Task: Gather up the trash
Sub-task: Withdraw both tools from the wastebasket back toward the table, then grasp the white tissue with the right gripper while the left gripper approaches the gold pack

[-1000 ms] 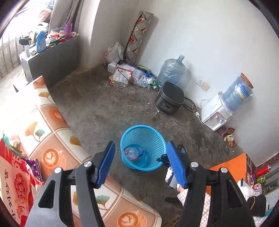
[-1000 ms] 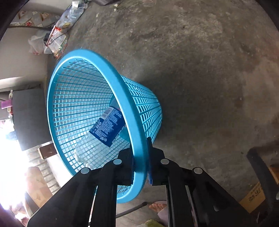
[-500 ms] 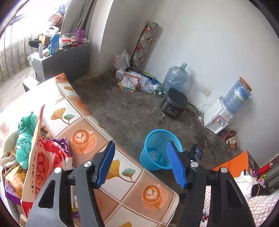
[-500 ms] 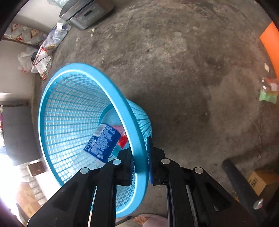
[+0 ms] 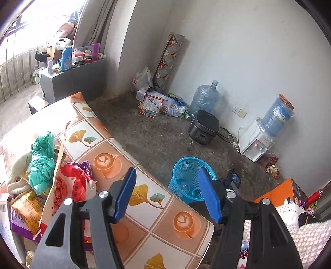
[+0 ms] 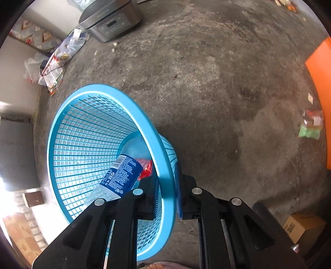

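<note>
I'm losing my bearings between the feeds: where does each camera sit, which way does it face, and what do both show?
Left wrist: rides the left tongs, held open and empty over the table, facing obliquely down across the floor to the far wall; its blue-padded fingers show.
Right wrist: rides the right tongs, facing steeply down at the floor, clamped on the rim of the basket; its black fingers show.
Shared: the basket, the bottle inside it, and the cooker.
</note>
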### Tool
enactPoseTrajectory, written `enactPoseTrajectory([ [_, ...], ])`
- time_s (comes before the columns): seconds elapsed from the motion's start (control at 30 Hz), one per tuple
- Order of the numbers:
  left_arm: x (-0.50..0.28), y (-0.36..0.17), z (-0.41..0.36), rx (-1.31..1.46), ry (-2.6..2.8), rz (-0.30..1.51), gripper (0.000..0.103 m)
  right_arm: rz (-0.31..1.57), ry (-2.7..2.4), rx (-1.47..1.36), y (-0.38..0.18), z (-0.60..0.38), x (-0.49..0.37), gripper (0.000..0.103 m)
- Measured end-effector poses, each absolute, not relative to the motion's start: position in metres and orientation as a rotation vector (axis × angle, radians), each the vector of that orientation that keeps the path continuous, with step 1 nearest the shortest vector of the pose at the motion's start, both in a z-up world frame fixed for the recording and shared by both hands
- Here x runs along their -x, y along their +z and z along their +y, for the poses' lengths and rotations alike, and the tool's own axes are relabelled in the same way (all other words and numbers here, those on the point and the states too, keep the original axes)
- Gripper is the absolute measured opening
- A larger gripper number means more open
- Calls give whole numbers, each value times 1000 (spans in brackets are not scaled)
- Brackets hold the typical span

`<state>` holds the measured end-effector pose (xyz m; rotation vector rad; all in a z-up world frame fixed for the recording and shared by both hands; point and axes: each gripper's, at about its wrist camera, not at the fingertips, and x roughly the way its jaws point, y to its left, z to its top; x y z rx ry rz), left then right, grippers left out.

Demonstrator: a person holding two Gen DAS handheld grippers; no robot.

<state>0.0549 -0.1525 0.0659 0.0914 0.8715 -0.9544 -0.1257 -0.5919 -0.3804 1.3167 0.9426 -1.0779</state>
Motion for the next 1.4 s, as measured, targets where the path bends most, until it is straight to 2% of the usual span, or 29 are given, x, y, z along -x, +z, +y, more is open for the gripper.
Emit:
enactPoseTrajectory([
  [0.17,-54,70,-137,-71,-950,856,60,917,-1090,-1362,-380,-585,129,13],
  [0.23,-54,74,-127,-54,-943,840,61,892,-1105,-1352,-372,-583,130,19],
  [0.3,-55,78,-114,-29,-935,822,62,865,-1123,-1293,-357,-580,128,35],
  [0.33,-54,81,-106,-15,-931,812,63,855,-1136,-1252,-346,-579,126,38],
  [0.4,-53,88,-88,12,-922,785,64,817,-1143,-1165,-319,-576,121,42],
  [0.53,-49,103,-45,61,-871,712,68,717,-1094,-979,-245,-559,102,43],
  [0.63,-46,116,-5,101,-811,653,70,624,-1002,-797,-172,-524,82,51],
  [0.7,-45,123,24,121,-752,619,71,554,-923,-671,-122,-486,71,69],
  [0.73,-44,125,39,128,-717,607,73,508,-876,-603,-98,-463,67,74],
  [0.8,-40,129,70,134,-635,585,75,417,-783,-454,-53,-413,61,94],
  [0.97,-32,118,141,151,-471,584,75,294,-512,-156,12,-291,51,95],
  [1.13,-24,84,189,191,-384,668,75,322,-93,-88,25,-196,46,95],
  [1.3,-26,43,209,231,-355,762,74,529,326,-236,-6,-119,23,95],
  [1.37,-30,27,207,220,-345,799,65,653,422,-282,-30,-89,7,92],
  [1.4,-33,19,204,213,-340,821,61,713,464,-303,-40,-77,0,86],
])
